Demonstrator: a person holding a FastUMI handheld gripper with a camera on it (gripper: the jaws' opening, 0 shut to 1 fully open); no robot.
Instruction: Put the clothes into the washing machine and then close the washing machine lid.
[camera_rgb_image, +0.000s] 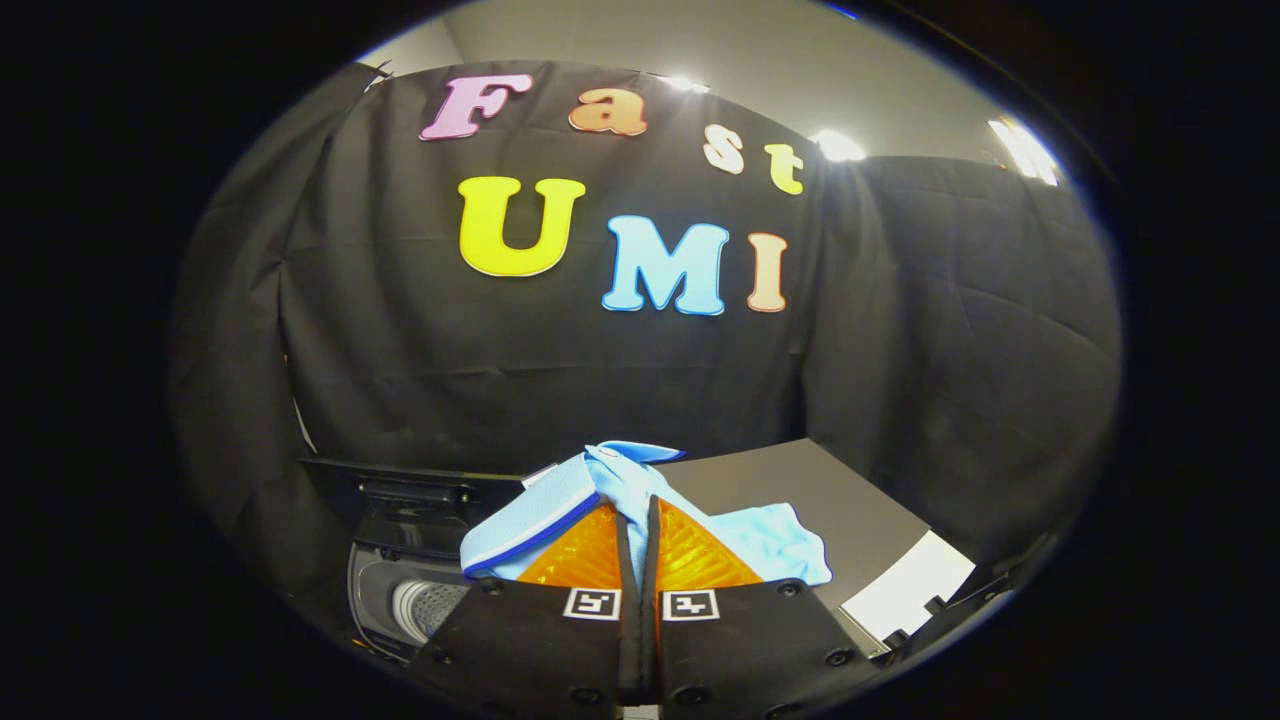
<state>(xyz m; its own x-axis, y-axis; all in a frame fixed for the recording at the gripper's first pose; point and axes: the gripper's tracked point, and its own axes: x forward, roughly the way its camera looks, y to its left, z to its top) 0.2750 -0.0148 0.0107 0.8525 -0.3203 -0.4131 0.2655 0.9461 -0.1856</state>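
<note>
Tongs pinch a fold of the light blue garment, both fingers pressing; soft, limp and light, it likely drapes; open washing machine sits below.

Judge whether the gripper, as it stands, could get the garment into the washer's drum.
Probably yes: the fingers pinch the light blue garment, and the washer's open drum sits beside and below, with nothing visible between.

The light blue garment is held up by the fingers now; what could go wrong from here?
1. The gripper pinches only a thin fold of the light blue garment, so it may slip out.
2. Its loose ends hang to both sides, and one could catch on the rim of the washing machine, whose open drum lies below and off to one side.
</note>
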